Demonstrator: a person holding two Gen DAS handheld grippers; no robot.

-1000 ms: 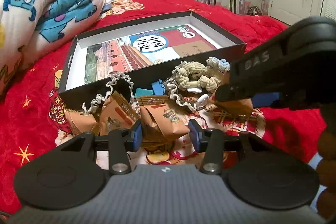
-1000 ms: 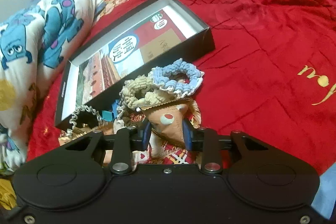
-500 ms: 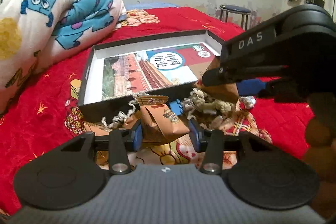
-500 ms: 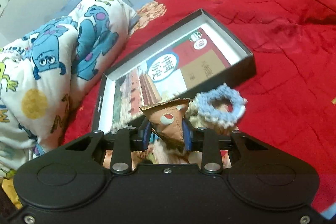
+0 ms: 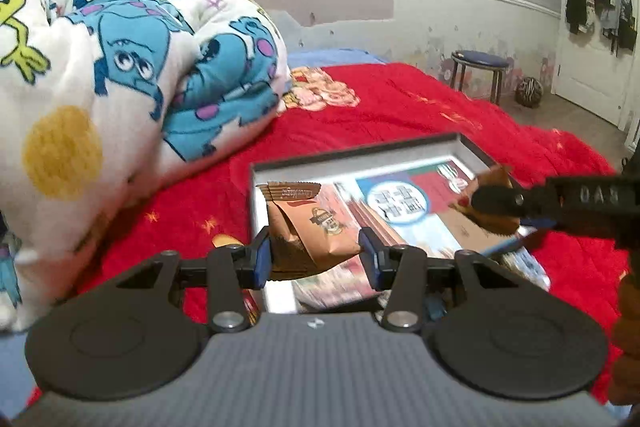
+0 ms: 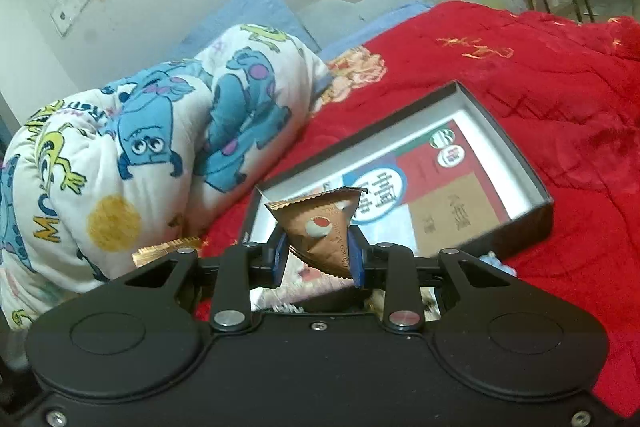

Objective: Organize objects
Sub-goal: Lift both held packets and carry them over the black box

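My left gripper (image 5: 316,253) is shut on a brown snack packet (image 5: 310,227) and holds it above the near left end of the open black box (image 5: 360,157). My right gripper (image 6: 318,253) is shut on a second brown snack packet (image 6: 322,227), raised over the box's near edge (image 6: 516,239). The right gripper also shows in the left wrist view (image 5: 560,201), over the box's right side. The box bottom carries a printed picture sheet (image 6: 436,195). The pile of loose items lies below, mostly hidden by the grippers.
A cartoon-print duvet (image 5: 120,87) is heaped left of the box on the red bedspread (image 6: 540,75). A stool (image 5: 478,67) stands beyond the bed near the wall. Bits of rope and a pale blue scrunchie (image 6: 494,261) peek out below the right gripper.
Both grippers have lifted their packets off the pile and moved forward over the box. The pile has dropped out of sight beneath them.
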